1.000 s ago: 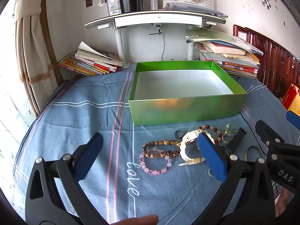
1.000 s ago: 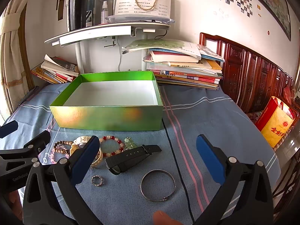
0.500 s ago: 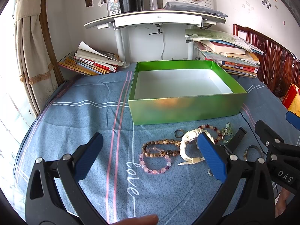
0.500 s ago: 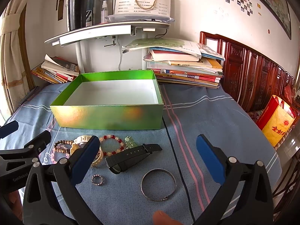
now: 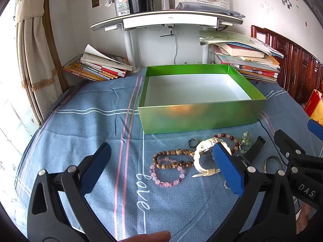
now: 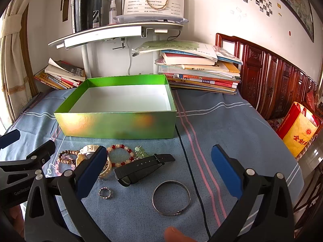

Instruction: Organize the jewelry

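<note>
An open green box [image 5: 199, 115] [image 6: 117, 121] with a white, empty floor stands on the blue cloth. In front of it lie a brown bead bracelet [image 5: 171, 159], a pink bead bracelet [image 5: 165, 178], a white watch [image 5: 203, 157], a red-and-white bead bracelet [image 6: 121, 154], a small ring [image 5: 192, 142], a black watch [image 6: 141, 166], a silver bangle [image 6: 171, 197] and a sparkly ring [image 6: 105, 193]. My left gripper [image 5: 161, 170] is open above the bracelets. My right gripper [image 6: 158, 171] is open above the black watch and bangle.
Stacks of books [image 5: 101, 66] [image 6: 201, 72] lie behind the box on both sides of a white shelf stand [image 5: 129, 46]. A black cable [image 6: 189, 167] runs down the cloth. A red-and-yellow bag [image 6: 298, 129] stands at the right, by a wooden headboard [image 6: 272, 76].
Both grippers have shifted very slightly; the jewelry and box have not moved.
</note>
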`<control>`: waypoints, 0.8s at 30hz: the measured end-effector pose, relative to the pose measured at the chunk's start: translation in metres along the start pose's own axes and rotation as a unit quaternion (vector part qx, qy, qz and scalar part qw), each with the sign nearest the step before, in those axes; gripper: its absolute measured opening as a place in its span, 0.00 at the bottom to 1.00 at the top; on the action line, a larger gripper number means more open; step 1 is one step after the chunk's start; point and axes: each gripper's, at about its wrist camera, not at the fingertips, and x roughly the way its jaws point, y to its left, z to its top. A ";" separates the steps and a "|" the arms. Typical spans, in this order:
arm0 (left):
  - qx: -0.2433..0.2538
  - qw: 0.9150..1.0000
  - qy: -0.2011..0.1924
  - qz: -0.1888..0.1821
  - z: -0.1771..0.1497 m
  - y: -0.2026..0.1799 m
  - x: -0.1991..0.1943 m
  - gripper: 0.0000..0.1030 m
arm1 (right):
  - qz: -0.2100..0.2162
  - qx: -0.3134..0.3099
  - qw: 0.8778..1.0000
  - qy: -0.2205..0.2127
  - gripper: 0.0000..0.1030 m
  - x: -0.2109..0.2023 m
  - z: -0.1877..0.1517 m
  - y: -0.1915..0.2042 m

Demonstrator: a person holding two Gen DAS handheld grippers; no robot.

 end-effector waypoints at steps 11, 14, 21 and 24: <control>0.000 1.000 0.000 0.000 0.000 0.000 0.000 0.96 | 0.000 0.000 1.000 0.000 0.98 0.000 -0.001 0.001; 0.000 1.000 0.001 0.000 0.000 0.000 0.000 0.96 | 0.000 0.000 1.000 0.000 0.98 0.000 0.000 0.001; 0.000 1.000 0.000 0.001 0.000 0.000 0.000 0.96 | 0.000 -0.002 1.000 0.000 0.98 0.000 -0.002 0.002; 0.001 1.000 0.000 0.001 0.000 -0.001 0.000 0.96 | 0.001 -0.002 1.000 0.000 0.98 -0.001 -0.003 0.003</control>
